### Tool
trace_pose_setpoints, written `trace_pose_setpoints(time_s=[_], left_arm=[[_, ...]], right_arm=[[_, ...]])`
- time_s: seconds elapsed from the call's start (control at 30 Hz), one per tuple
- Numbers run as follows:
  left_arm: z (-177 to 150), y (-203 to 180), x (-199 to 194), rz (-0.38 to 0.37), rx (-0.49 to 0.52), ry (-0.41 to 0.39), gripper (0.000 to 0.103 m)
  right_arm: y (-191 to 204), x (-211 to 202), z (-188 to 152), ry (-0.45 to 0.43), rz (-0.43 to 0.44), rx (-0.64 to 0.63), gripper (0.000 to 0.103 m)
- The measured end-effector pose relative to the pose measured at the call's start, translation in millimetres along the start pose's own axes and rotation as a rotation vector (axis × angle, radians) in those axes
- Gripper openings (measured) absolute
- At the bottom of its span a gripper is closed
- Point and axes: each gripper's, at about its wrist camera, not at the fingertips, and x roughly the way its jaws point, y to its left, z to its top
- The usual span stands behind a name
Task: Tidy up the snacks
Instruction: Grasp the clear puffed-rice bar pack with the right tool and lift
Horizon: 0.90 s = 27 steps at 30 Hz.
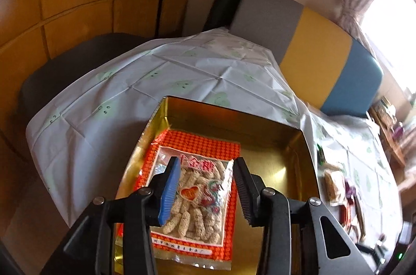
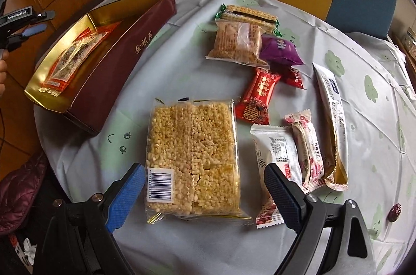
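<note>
Right claw [image 2: 204, 193] spread wide around rice cake pack [image 2: 192, 158]; slick wrapper may slip. Left claw [image 1: 206, 190] apart over box [image 1: 299, 145].

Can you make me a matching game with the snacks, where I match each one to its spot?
Things:
1. orange-bordered snack bag
2. puffed rice block
3. purple packet
4. long white-and-gold stick pack

Places:
A. between the right gripper's open fingers
B. inside the gold box
C. far right of the snack pile
D. beside the clear biscuit pack

Pairs: 1-B, 2-A, 3-D, 4-C
</note>
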Motion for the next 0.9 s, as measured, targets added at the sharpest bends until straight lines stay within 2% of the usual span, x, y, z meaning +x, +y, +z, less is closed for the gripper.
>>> trace_pose_setpoints(time_s=[0.17,0.3,0.47,0.57,0.7,0.9], left_arm=[[-22.6,-24.7,-10.0,-0.042,0.117,-0.002,0.044],[-45.1,-49.1,-20.7,-0.125,0.241,-0.002,0.046],[-71.3,-72.8,-33.4,-0.237,0.351,0.001,0.048],[-86.3,-82.4,-38.3,-0.304,0.392,0.021,0.050],[-105.6,-93.3,-38.6,-0.319,0.450,0.041,0.050],[-120.3,-92.6,-35.1,-0.313,0.475,0.062,0.050]], right_arm=[[2.4,5.1,0.5,0.009,-0.003,-0.007,0.094],[8.2,11.7,-1.2,0.036,-0.020,-0.035,0.094],[12.6,13.7,-4.8,0.041,-0.022,-0.054,0.078],[14.9,13.2,-8.0,0.040,-0.026,-0.057,0.076],[13.4,12.3,-7.9,0.044,-0.018,-0.033,0.076],[8.8,8.2,-1.9,0.034,0.027,0.073,0.075]])
